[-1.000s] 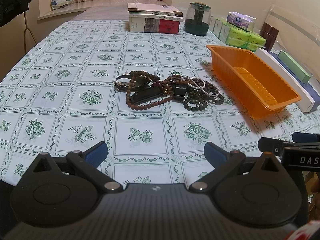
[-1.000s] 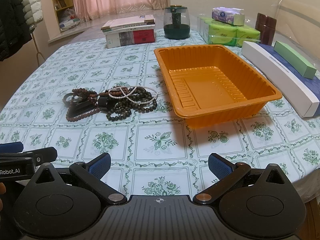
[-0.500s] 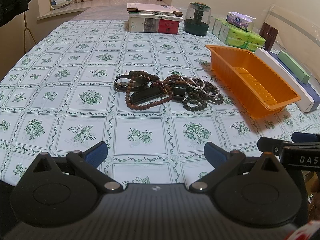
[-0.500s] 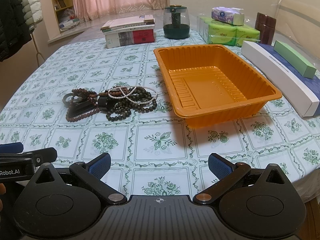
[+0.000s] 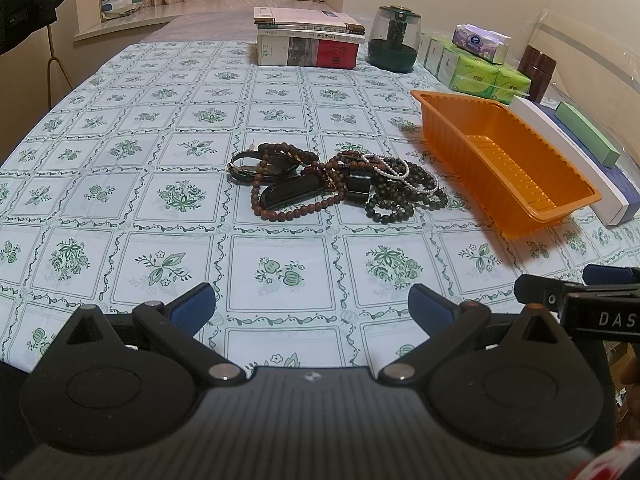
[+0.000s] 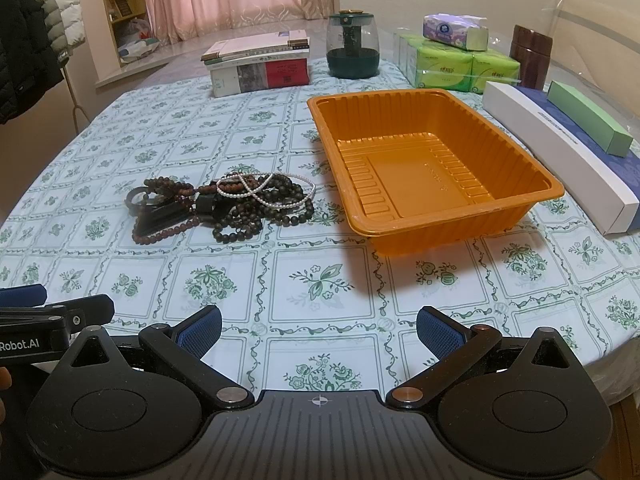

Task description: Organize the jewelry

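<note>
Left claw [image 5: 312,302]: fingers spread apart, empty, held low over the near edge of the desk [image 5: 120,184]. Right claw [image 6: 318,326]: fingers likewise apart, empty, at the same near edge.

The jewelry pile [image 5: 340,186] lies mid-desk on the floral tablecloth: brown bead bracelets, dark bead strands, a white pearl strand [image 6: 272,194] draped over the top, and a black bangle [image 5: 244,166] at its left end. The pile sits just beside the orange tray [image 6: 532,168], not touching it, and well apart from both claws.

View differences:
- The right wrist view shows the whole ribbed floor of the tray, with nothing in it. The left wrist view shows the tray [image 5: 440,128] edge-on, with its floor partly hidden.
- The left wrist view resolves a black oblong piece [image 5: 290,194] inside the brown bead loop.
- Each view shows the other claw's tip at its frame edge.

At the far edge stand stacked books [image 6: 260,64], a green jar [image 6: 353,46] and tissue packs [image 6: 460,64].
</note>
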A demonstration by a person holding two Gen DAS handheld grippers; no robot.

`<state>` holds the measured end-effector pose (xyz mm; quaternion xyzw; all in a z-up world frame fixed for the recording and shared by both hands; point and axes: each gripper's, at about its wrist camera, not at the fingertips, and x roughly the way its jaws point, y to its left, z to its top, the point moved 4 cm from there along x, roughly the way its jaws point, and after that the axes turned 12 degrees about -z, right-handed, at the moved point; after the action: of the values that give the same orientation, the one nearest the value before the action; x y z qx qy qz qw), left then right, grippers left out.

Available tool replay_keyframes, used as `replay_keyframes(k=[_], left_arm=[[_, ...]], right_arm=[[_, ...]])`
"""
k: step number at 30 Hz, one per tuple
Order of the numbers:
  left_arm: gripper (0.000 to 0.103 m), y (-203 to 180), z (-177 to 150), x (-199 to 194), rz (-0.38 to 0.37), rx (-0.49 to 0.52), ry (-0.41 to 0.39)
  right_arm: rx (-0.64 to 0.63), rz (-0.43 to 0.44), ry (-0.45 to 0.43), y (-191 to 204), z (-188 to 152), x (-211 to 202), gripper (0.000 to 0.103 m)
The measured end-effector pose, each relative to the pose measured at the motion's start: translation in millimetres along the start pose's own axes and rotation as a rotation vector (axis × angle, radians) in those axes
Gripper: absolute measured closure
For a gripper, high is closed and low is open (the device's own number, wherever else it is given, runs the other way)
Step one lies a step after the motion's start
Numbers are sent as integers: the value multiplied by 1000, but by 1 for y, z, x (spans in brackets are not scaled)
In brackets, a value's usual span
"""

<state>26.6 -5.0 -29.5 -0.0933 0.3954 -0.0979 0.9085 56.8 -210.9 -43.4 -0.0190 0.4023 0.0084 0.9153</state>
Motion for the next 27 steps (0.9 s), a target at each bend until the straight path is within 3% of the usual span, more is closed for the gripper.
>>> replay_keyframes(k=[9, 13, 20, 27], left_arm=[[1, -1, 0, 0, -4, -1, 0], [1, 2, 2, 0, -28, -32, -2], [1, 15, 11, 2, -110, -142, -24], [1, 17, 23, 10, -156, -173, -35]], right_arm=[[6, 1, 2, -1, 0, 0, 0], [73, 4, -10, -11, 1, 1, 0], [185, -46, -101, -60, 19, -4, 0], [265, -128, -190, -131, 52, 8, 1]])
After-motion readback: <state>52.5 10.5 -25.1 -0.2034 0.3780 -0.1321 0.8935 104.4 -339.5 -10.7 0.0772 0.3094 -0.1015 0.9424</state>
